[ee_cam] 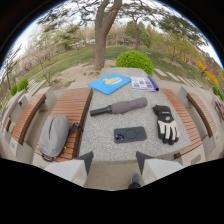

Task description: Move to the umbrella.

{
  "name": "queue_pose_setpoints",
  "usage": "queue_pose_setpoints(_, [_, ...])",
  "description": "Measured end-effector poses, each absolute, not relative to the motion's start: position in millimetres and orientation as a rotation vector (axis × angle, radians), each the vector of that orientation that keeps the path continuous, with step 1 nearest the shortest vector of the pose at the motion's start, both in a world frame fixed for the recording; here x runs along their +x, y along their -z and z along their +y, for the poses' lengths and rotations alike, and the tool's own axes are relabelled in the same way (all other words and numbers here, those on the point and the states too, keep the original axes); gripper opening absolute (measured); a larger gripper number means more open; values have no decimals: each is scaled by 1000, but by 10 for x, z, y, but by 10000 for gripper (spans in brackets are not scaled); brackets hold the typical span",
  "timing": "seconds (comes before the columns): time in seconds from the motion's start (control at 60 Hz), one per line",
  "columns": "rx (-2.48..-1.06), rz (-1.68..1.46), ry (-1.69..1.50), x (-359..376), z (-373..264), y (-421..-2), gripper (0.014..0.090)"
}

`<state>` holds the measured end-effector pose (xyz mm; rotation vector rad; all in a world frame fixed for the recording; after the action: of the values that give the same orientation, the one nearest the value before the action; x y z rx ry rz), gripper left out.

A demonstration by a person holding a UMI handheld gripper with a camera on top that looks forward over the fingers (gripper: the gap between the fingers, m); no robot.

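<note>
Holding the claw (114,162) open, I saw the umbrella (120,107) well ahead on the counter (100,135): light, soft-sleeved, best gripped mid-body.

Grey-mauve umbrella (122,106), blue folder (109,83), seemingly black-and-white glove (166,125).

No legible text, label, brand, number or sign is present. The blue booklet (109,83) and the printed leaflet (143,83) on the desk (100,135) carry markings too small to read.
</note>
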<state>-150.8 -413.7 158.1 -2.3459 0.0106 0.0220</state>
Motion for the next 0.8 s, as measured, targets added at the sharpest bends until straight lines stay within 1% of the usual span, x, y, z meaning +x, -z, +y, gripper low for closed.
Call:
queue_pose_setpoints(0.45, [-2340,35,16,-1286,-4209,-1530,847])
queue_pose_setpoints(0.6, [-2320,38,26,-1251,-4022,-1523,852])
queue_pose_setpoints(0.8, [-2306,10,32,-1161,-3506,-1383,849])
